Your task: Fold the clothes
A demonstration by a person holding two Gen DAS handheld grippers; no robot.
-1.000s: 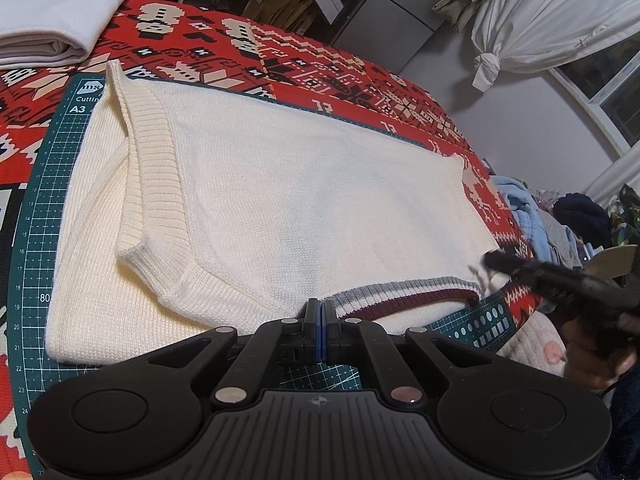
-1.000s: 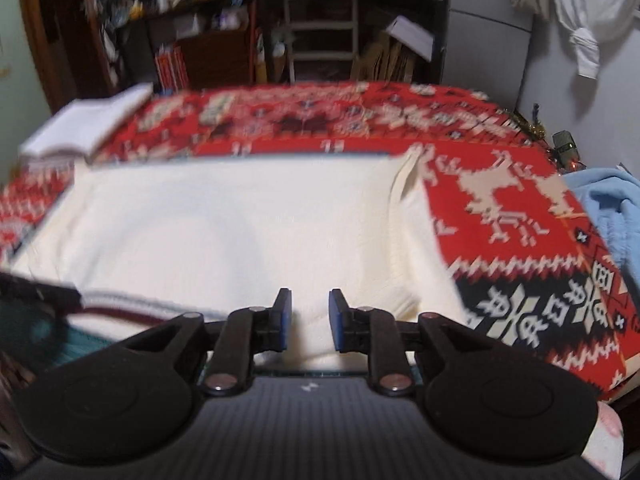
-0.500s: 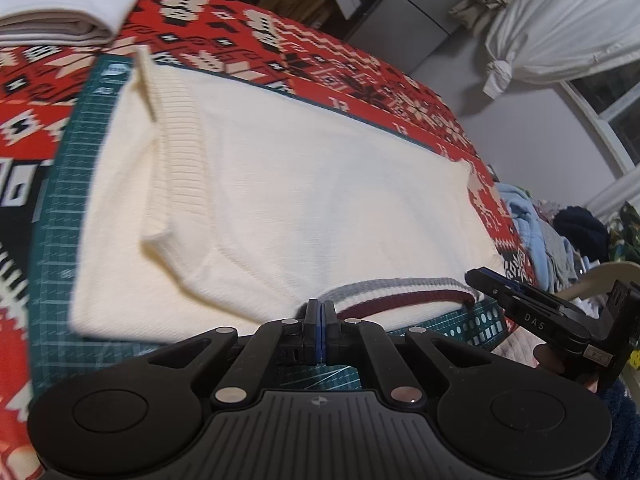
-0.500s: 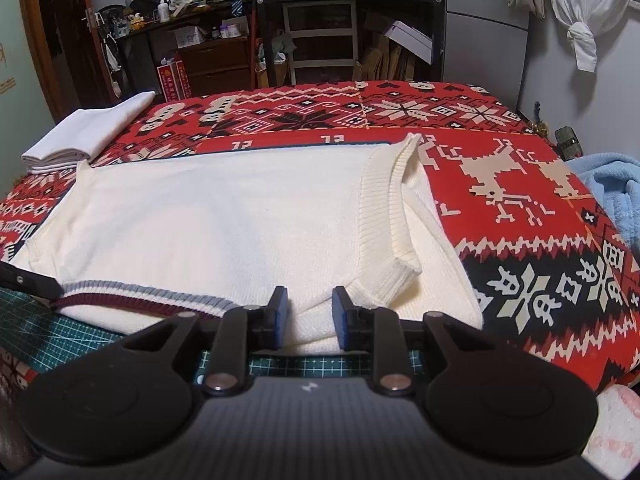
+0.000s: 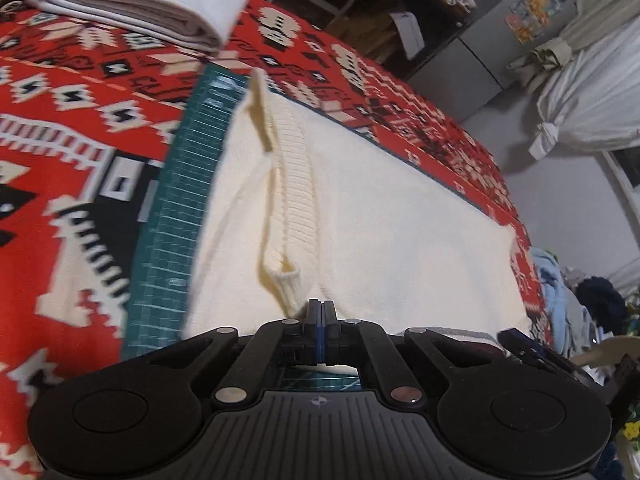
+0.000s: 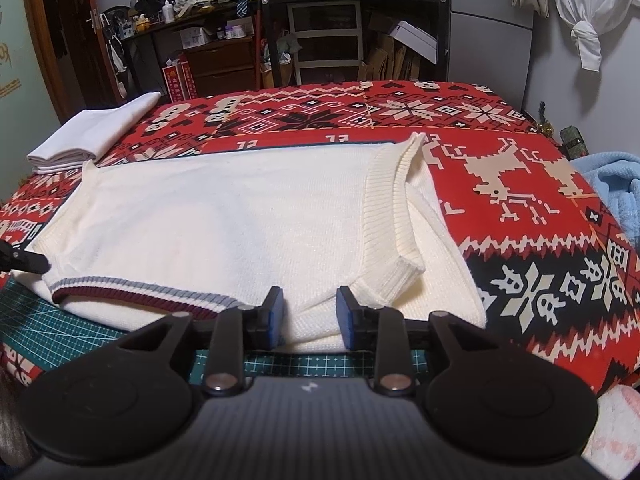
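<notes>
While a red, black and cream patterned blanket (image 6: 520, 184) covers the whole bed, a green cutting mat (image 5: 180, 216) lies on top of it and a cream knitted sweater vest (image 6: 224, 216) lies flat on the mat, filling most of it and spilling past the mat's edge onto the blanket on the right. The vest is folded over on itself, so that a ribbed armhole band (image 6: 384, 208) runs across its right part and a grey and maroon striped hem (image 6: 132, 286) lies along its near left edge. A folded white cloth stack (image 6: 92, 136) sits on the blanket beyond the vest's far left corner, apart from it. A light blue blanket (image 6: 612, 184) lies off the bed's right side. The left gripper (image 5: 320, 316) has its 2 blue-padded fingers pressed together at the vest's near edge, just below the ribbed armhole end (image 5: 286, 280); whether any knit is pinched between them cannot be told from the left wrist view, which is blurred. The right gripper (image 6: 308, 316) stands with its fingers parted wide, holding nothing, low at the vest's near edge with the folded layers showing between the 2 pads. In the right wrist view the left gripper's dark tip (image 6: 24, 262) reaches the vest's left corner beside the striped hem.
</notes>
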